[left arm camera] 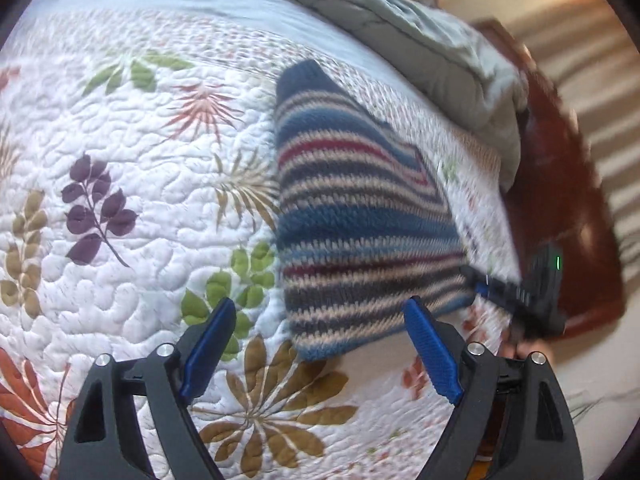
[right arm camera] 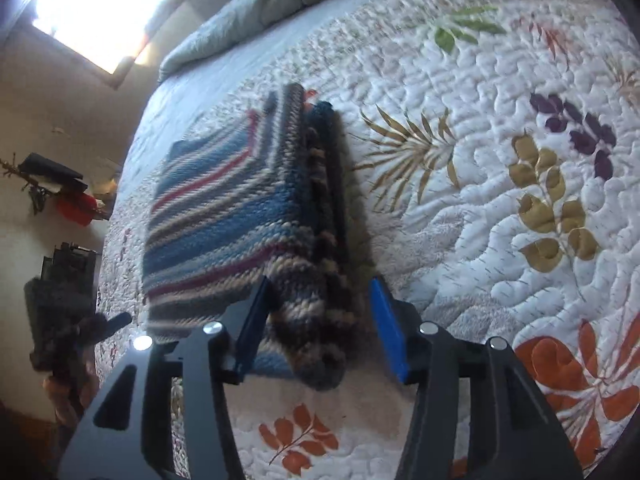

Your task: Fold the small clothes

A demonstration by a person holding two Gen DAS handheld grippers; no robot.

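Quilted bedding with a leaf print carries our work. Our left tool hangs empty, blades wide apart, at the near edge of the striped knit sweater. Our right tool straddles the sweater's folded edge (blades half apart, whether pressing we cannot tell). Thick knit could spring open if we let go carelessly.

On the bed, the floral quilt lies flat and bare across a wide stretch beside the folded striped sweater, so a gripper could pass freely there. The sweater's thick stacked folds rise as a low block. A bunched grey blanket heaps along the bed's far edge.
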